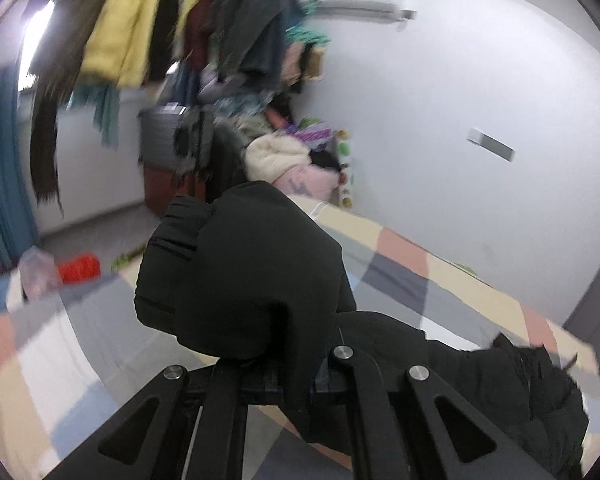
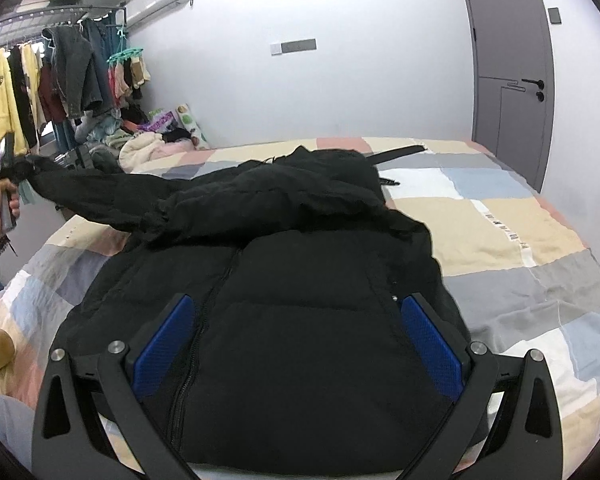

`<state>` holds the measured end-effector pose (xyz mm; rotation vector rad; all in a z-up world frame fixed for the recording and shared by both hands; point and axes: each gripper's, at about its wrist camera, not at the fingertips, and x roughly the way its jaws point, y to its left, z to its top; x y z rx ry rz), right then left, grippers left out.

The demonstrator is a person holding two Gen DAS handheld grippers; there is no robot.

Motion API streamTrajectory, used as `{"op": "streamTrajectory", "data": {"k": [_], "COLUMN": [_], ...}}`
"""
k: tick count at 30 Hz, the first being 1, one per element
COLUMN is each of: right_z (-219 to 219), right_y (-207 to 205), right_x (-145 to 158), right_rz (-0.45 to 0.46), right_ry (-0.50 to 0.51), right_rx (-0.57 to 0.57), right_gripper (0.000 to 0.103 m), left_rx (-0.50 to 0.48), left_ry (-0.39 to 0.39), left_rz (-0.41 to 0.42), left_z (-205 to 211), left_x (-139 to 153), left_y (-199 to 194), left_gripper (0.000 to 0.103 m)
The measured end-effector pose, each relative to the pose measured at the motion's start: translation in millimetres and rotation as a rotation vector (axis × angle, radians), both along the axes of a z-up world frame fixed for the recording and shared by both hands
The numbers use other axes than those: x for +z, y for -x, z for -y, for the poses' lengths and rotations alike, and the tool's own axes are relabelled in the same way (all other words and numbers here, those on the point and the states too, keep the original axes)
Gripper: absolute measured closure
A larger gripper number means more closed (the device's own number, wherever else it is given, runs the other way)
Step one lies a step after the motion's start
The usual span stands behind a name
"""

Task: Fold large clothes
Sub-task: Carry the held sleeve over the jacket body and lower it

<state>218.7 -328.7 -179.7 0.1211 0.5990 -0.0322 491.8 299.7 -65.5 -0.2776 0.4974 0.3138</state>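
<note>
A black puffer jacket (image 2: 300,280) lies front up on the patchwork bed (image 2: 520,240), zipper toward me. My right gripper (image 2: 296,332) is open, its blue pads (image 2: 428,344) spread over the jacket's lower body, holding nothing. My left gripper (image 1: 284,368) is shut on the jacket's sleeve cuff (image 1: 240,264), which bulges over its fingers and hides them. In the right wrist view the left gripper (image 2: 10,168) holds the sleeve (image 2: 112,196) stretched out and lifted past the bed's left edge.
A rack of hanging clothes (image 2: 40,80) stands at the far left, with a pile of clothes and pillows (image 2: 152,140) at the bed's head. A grey door (image 2: 508,72) is at the right. A red basket (image 1: 80,268) sits on the floor.
</note>
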Motion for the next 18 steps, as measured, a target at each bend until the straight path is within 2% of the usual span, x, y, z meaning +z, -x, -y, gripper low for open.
{"op": "streamTrajectory", "data": {"k": [2,6,10,14,18], "right_z": [1.6,-1.0,-1.8,13.8,28.7], "right_y": [5.0,11.2,17.0,21.1,23.7], "right_x": [1.2,-0.5,-2.7,-1.5,4.4], "right_rz": [0.012,0.027,0.037,0.045,0.059], "right_ry": [0.003,-0.008,0.026,-0.004,-0.027], "right_rx": [-0.006,0.022,0.04,0.034,0.031], "right_gripper": [0.0,0.0,0.0,0.0,0.0], "left_rx": [-0.015,-0.049,-0.111,-0.184,-0.257], "left_ry": [-0.059,-0.075,-0.16,-0.25,-0.282], "left_rz": [0.007,0.044,0.063,0.067,0.075], "left_z": [28.7,78.8,142.0,209.2,271.4], "left_x": [18.6,47.2,73.0,90.3,96.8], "left_y": [7.2,17.9,23.9,23.0,24.7], "left_gripper": [0.096,0.096,0.096,0.096,0.096]}}
